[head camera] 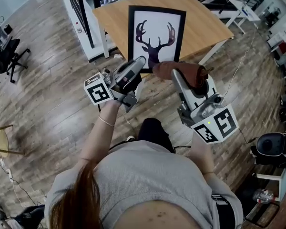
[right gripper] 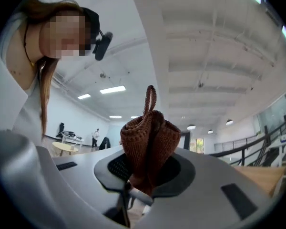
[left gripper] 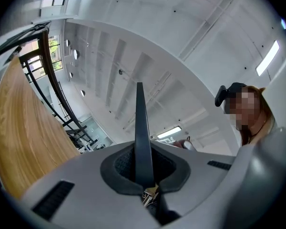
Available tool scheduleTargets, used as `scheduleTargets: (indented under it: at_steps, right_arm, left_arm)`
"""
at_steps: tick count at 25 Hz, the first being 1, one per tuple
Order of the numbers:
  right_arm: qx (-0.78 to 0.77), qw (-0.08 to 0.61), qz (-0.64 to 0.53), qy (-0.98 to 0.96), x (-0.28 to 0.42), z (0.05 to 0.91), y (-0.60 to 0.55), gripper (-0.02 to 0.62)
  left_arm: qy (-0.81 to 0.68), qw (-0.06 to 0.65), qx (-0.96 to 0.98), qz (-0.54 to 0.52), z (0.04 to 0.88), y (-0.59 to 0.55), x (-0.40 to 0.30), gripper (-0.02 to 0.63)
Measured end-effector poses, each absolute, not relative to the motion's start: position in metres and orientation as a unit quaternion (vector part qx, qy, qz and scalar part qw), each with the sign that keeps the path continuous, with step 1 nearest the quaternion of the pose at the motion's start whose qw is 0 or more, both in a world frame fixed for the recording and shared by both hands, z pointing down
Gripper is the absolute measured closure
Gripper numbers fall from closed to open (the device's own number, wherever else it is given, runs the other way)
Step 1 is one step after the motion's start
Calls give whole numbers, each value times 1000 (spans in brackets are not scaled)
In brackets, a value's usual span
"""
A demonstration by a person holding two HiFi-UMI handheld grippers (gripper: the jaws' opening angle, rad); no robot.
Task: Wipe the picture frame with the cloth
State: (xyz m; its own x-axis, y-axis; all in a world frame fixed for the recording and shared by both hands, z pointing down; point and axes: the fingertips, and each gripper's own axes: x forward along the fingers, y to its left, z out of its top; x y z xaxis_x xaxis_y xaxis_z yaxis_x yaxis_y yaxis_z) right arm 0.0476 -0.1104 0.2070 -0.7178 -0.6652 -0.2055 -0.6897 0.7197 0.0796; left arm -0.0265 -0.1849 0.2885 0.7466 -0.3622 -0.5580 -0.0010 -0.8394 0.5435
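Note:
A black picture frame (head camera: 156,35) with a deer silhouette on white stands upright in front of me, above the near edge of the wooden table (head camera: 209,25). My left gripper (head camera: 142,61) is shut on its lower left edge. In the left gripper view the frame (left gripper: 139,128) rises edge-on as a thin dark blade from between the closed jaws of the left gripper (left gripper: 144,173). My right gripper (head camera: 175,74) is shut on a bunched brown knitted cloth (head camera: 183,73), close to the frame's lower right corner. In the right gripper view the cloth (right gripper: 148,137) sticks up out of the right gripper (right gripper: 144,175).
The wooden table stands on a wood-plank floor. Black railings (head camera: 86,18) run behind it. A white desk (head camera: 238,8) stands at the far right, a black office chair (head camera: 5,56) at the far left. A small round stool (head camera: 0,142) is at my left.

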Motion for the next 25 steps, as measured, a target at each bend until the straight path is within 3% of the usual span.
scheduleTargets:
  at_steps: [4,8,12,18,25]
  right_arm:
    - [-428,162,171,872,68,129,-133,499]
    - [-457,194,237,835,66,85,-150,499]
    - [-492,155,290,806,61,91,-186,499]
    - [-479,101,265,831,49,132,-196,499]
    - [-464,96,230,850,45,154,-185,499]
  left_arm:
    - [-95,268,894,-346,287,-183,-27,588]
    - [-87,267,896,-343,285,-182,-27,588]
    - [-77,261,897,-348,282,-178,-28,588]
    - [-78,267,890,-361,281,-177,-28,588]
    - [-76,259,890,-368,278,-174,-28,587]
